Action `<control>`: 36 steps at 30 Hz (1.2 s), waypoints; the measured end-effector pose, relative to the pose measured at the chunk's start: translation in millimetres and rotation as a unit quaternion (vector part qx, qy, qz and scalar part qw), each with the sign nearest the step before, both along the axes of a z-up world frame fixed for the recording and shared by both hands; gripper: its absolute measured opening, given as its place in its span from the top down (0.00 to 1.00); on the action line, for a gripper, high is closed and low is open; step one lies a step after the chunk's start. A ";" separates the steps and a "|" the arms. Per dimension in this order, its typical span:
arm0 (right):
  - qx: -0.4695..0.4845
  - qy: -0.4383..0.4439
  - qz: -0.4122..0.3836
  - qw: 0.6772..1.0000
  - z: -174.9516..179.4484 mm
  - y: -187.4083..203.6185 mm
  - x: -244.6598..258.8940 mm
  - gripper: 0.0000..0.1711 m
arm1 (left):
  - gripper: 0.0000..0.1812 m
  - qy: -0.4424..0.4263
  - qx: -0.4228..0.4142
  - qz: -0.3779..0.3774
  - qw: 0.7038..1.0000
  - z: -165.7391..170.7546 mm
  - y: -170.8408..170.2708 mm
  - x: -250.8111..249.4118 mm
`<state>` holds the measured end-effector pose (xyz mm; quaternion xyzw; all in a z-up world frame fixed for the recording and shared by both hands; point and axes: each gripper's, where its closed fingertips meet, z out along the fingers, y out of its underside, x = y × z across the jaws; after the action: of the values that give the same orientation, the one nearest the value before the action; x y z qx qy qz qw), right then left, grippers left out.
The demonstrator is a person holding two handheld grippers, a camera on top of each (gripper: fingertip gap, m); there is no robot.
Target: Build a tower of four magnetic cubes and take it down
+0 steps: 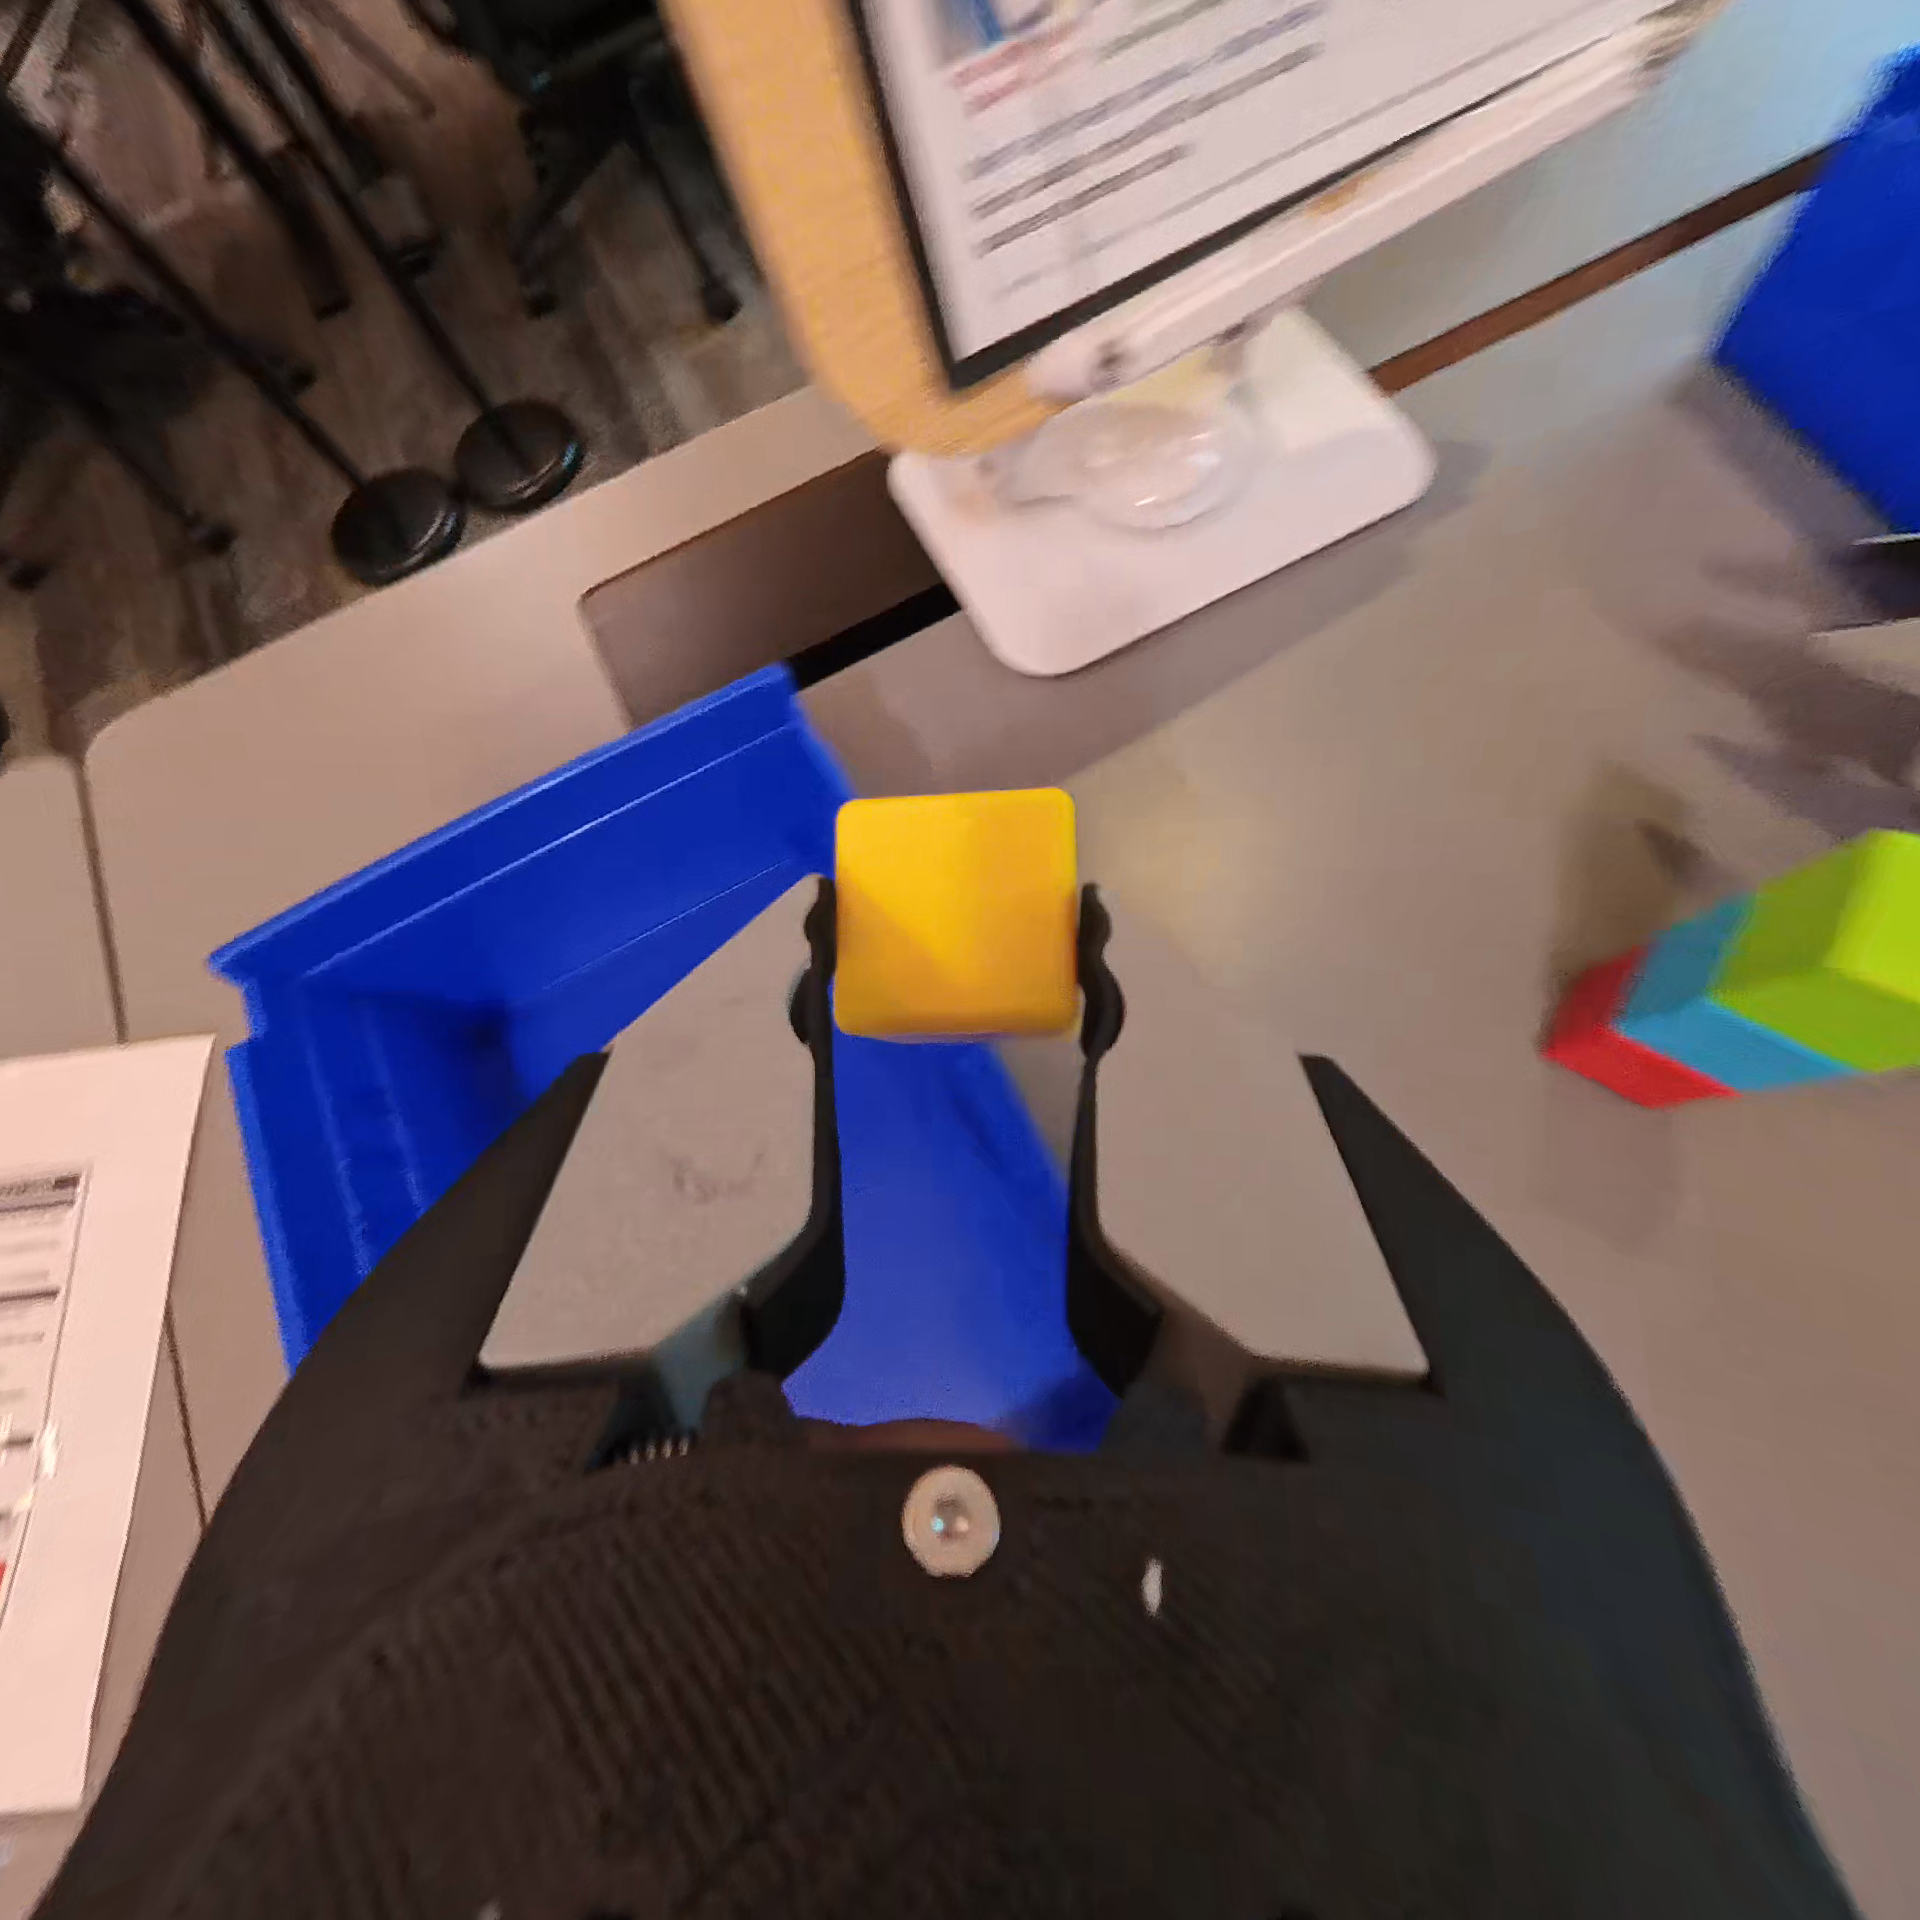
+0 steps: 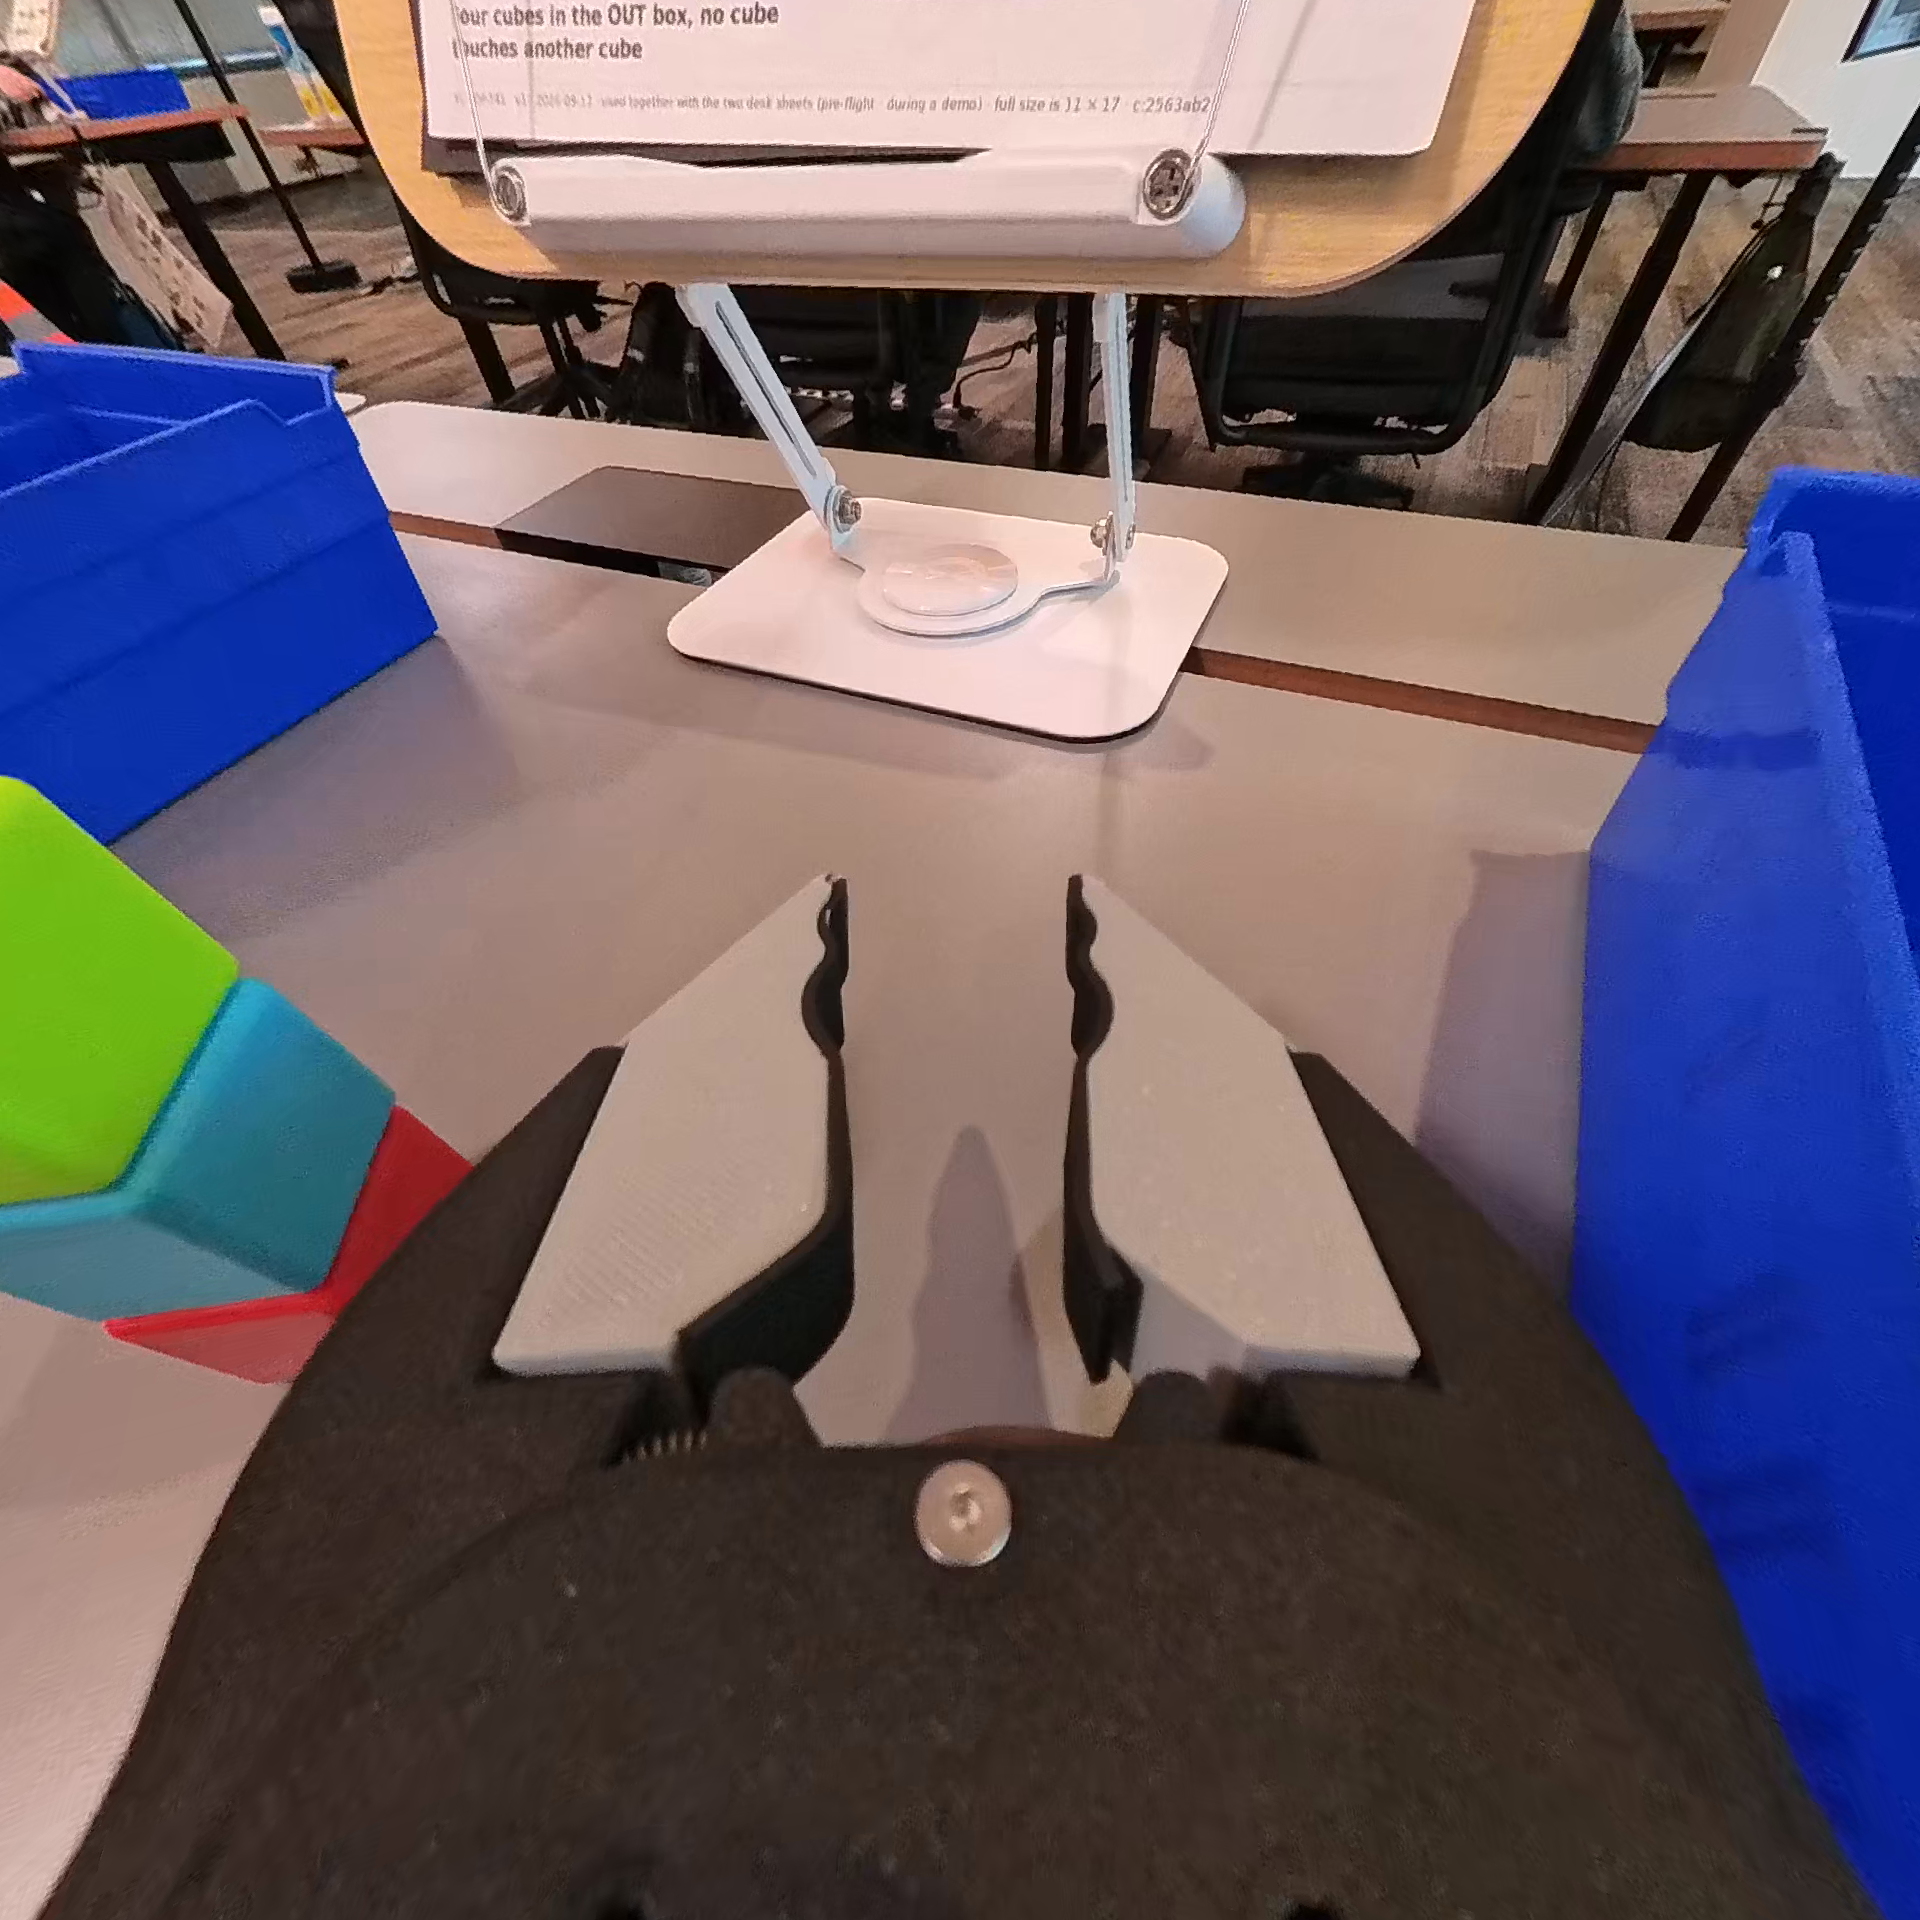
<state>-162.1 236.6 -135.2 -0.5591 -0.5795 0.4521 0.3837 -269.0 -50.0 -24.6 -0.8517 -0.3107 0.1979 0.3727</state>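
My left gripper (image 1: pixel 954 904) is shut on a yellow cube (image 1: pixel 954 914) and holds it in the air above the corner of a blue bin (image 1: pixel 499 935). To its right a stack of three cubes stands on the grey table: red cube (image 1: pixel 1600 1049) at the bottom, teal cube (image 1: pixel 1704 997) in the middle, green cube (image 1: pixel 1839 945) on top. The same stack shows at the left of the right wrist view: green cube (image 2: pixel 94 987), teal cube (image 2: pixel 229 1174), red cube (image 2: pixel 312 1278). My right gripper (image 2: pixel 956 904) is open and empty, low over the table, to the right of the stack.
A white stand (image 2: pixel 935 623) holding a wooden board with a printed sheet (image 2: pixel 935 62) stands at the back of the table. A second blue bin (image 2: pixel 1756 1091) is at the right, the first blue bin (image 2: pixel 177 582) at the left. A paper sheet (image 1: pixel 73 1403) lies at the left. The left gripper's tips are roughly 35 cm from the right gripper's.
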 end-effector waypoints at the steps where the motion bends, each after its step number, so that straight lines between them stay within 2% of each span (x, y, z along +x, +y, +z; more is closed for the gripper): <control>1: 0.002 -0.001 0.000 1.000 -0.4 -0.1 0.1 0.77 | 0.75 0.003 0.002 -0.022 1.000 9.2 12.4 15.2; 7: -0.002 0.008 0.001 1.000 5.3 -0.6 2.1 0.77 | 0.75 0.010 -0.024 -0.165 0.986 35.4 91.3 111.9; 11: -0.004 0.008 -0.001 1.000 5.8 1.6 2.3 0.77 | 0.75 0.017 -0.055 -0.209 0.976 27.4 127.9 149.1; 16: -0.020 0.011 -0.002 1.000 8.0 4.3 3.0 0.77 | 0.75 0.009 -0.079 -0.229 0.970 2.3 155.9 166.1; 23: -0.030 0.021 0.002 0.999 14.6 2.9 4.2 0.77 | 0.75 -0.003 -0.103 -0.223 0.969 -37.9 170.6 164.8; 29: -0.037 0.026 0.002 0.999 18.2 3.3 5.1 0.77 | 0.73 0.006 -0.073 -0.213 0.974 -33.0 171.5 160.8; 36: -0.029 0.023 0.004 0.999 16.6 1.0 4.7 0.77 | 0.66 0.036 0.035 -0.183 0.982 -7.7 160.9 158.4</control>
<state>-157.4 237.6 -118.6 -0.5566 -0.5595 0.4833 0.3789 -110.7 111.0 -32.3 -0.8729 -0.1429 0.1465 0.4428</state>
